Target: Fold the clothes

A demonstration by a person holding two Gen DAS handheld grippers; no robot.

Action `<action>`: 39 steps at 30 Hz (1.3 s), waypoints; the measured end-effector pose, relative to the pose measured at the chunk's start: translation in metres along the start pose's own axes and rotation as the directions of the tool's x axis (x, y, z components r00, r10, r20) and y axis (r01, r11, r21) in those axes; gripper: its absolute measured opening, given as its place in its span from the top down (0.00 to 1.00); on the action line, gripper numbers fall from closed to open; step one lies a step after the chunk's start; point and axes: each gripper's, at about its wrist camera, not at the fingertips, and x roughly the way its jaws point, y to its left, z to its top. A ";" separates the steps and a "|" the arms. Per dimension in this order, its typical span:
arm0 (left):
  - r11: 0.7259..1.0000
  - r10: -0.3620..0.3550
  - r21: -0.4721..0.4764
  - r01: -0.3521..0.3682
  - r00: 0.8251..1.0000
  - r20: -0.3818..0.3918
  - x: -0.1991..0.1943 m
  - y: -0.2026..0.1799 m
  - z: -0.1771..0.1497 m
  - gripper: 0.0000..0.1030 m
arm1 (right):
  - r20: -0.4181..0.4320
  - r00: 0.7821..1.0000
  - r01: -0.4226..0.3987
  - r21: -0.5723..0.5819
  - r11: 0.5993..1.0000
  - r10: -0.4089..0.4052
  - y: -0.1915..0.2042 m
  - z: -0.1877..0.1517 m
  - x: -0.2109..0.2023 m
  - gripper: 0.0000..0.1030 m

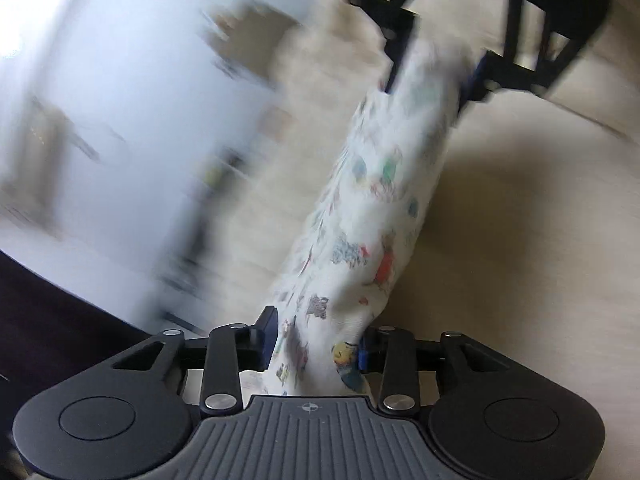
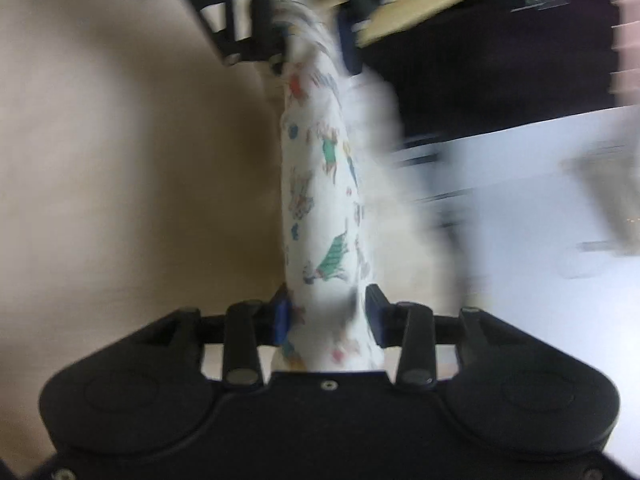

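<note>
A white garment printed with small coloured cartoon figures [image 1: 372, 216] is bunched into a long band and strung between both grippers, above a beige tabletop [image 1: 520, 248]. In the left wrist view, my left gripper [image 1: 316, 340] has the near end filling the gap between its pads, which touch the cloth on both sides. The right gripper [image 1: 436, 68] holds the far end at the top. In the right wrist view, the same garment [image 2: 320, 200] runs from my right gripper [image 2: 326, 312], pads against it, up to the left gripper [image 2: 316, 40]. Both views are heavily motion-blurred.
The beige tabletop [image 2: 120, 168] lies to the left in the right wrist view. A pale blurred surface [image 2: 540, 220] and a dark area [image 2: 500, 72] sit to the right. Blurred pale room and furniture shapes [image 1: 120, 140] fill the left of the left wrist view.
</note>
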 end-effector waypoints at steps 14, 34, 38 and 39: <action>0.502 -0.184 -0.827 0.255 0.965 0.186 -0.027 0.038 -0.010 0.64 | 0.249 0.940 -0.303 0.924 0.235 0.232 -0.107 -0.053 -0.008 0.69; 0.333 -0.082 -0.940 0.075 0.995 0.050 -0.118 0.039 -0.005 0.00 | 0.178 0.970 -0.184 0.983 0.024 0.168 -0.084 -0.080 -0.093 0.15; 0.330 -0.035 -0.944 -0.007 0.999 -0.020 -0.145 0.021 -0.002 0.00 | 0.157 0.971 -0.165 0.986 0.030 0.180 -0.067 -0.060 -0.114 0.00; 0.328 -0.021 -0.944 -0.043 0.998 -0.052 -0.150 0.014 -0.002 0.00 | 0.145 0.973 -0.158 0.986 0.057 0.182 -0.059 -0.053 -0.114 0.00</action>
